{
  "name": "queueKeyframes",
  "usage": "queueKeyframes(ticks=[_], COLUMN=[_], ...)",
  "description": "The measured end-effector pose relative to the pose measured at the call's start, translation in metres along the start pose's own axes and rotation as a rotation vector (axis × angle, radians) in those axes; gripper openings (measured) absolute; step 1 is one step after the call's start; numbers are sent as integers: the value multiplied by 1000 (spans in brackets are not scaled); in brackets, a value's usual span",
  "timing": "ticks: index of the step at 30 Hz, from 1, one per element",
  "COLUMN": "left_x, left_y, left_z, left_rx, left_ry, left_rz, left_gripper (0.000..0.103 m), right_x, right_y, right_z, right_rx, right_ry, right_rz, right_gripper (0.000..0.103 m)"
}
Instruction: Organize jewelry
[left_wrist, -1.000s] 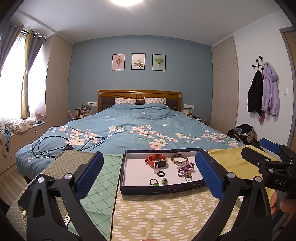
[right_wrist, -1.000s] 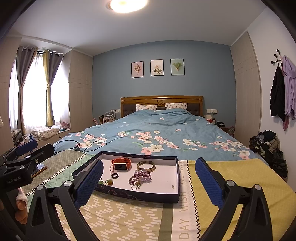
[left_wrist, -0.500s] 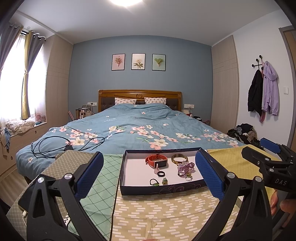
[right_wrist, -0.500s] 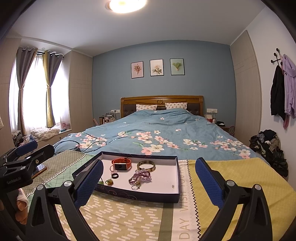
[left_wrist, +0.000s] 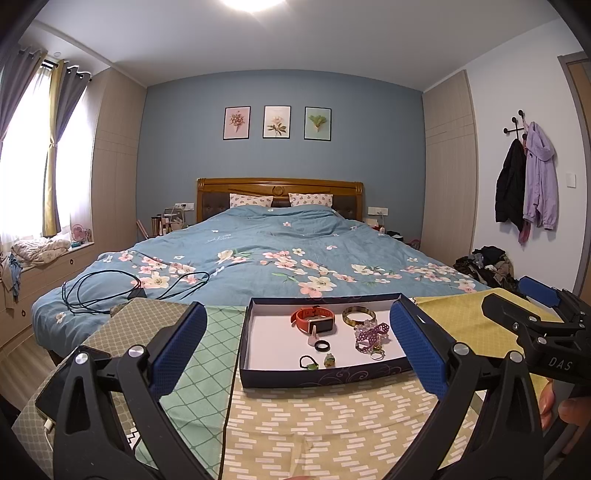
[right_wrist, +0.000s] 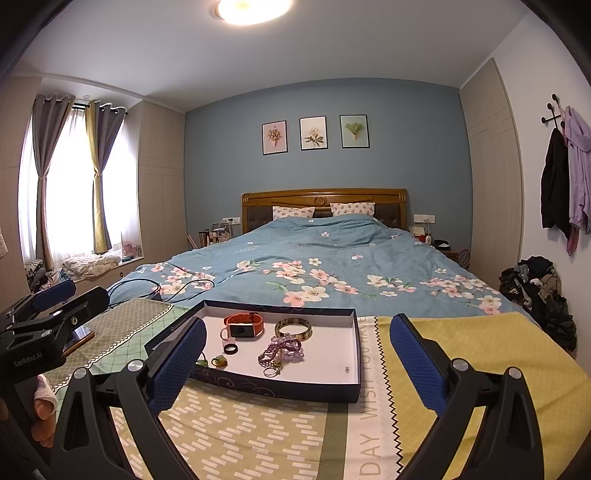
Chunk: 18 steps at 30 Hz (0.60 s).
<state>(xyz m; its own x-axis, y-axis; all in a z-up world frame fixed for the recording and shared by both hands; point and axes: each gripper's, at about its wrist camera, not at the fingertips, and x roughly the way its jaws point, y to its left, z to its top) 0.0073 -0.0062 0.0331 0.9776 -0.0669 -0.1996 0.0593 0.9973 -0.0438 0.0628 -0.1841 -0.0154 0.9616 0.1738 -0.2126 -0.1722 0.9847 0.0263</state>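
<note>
Both grippers held back from the work, jaws wide and carrying nothing: left gripper (left_wrist: 298, 349), right gripper (right_wrist: 297, 356). Comparing with my views half a second and a second back, I find no shift at all; grippers, box and contents sit identically. I read this as a pause, so it tells me nothing about where in the job we are. The scene fits jewelry gathered into the box as a finished collection, and equally a loose pile awaiting sorting.

Near: patchwork cloth (left_wrist: 317, 424) covering the table, yellow and green panels.

On it, one shallow dark box (left_wrist: 325, 374) with white floor, open-topped. All the jewelry I can see lies inside, crowded toward the centre and the left, the right side of the floor nearly bare.

Count inside the box:
- 1 orange-strapped watch (right_wrist: 243, 325)
- 1 amber bangle (right_wrist: 293, 328), just beside the watch
- 1 purple bead tangle (right_wrist: 282, 350)
- 1 black ring (right_wrist: 230, 348)
- 1 thin ring (right_wrist: 271, 371) at the beads' near end
- 2 small green pieces (left_wrist: 318, 362), type unclear
- 1 tiny speck (right_wrist: 346, 368), too small to identify

Left of the box: 1 phone (right_wrist: 79, 338).

Far: bed (left_wrist: 280, 254) with a black cable (left_wrist: 122, 286)
</note>
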Motion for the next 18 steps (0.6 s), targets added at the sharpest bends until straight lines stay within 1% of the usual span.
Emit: queueKeyframes(ticks=[18], left_x=[1], left_y=[0], left_z=[0], left_rx=[1], left_ry=[0], left_rz=[1], left_gripper=[98], right_x=[0], right_y=[0], right_z=[0], right_rx=[2], right_ry=[1], right_rz=[2], right_gripper=[96])
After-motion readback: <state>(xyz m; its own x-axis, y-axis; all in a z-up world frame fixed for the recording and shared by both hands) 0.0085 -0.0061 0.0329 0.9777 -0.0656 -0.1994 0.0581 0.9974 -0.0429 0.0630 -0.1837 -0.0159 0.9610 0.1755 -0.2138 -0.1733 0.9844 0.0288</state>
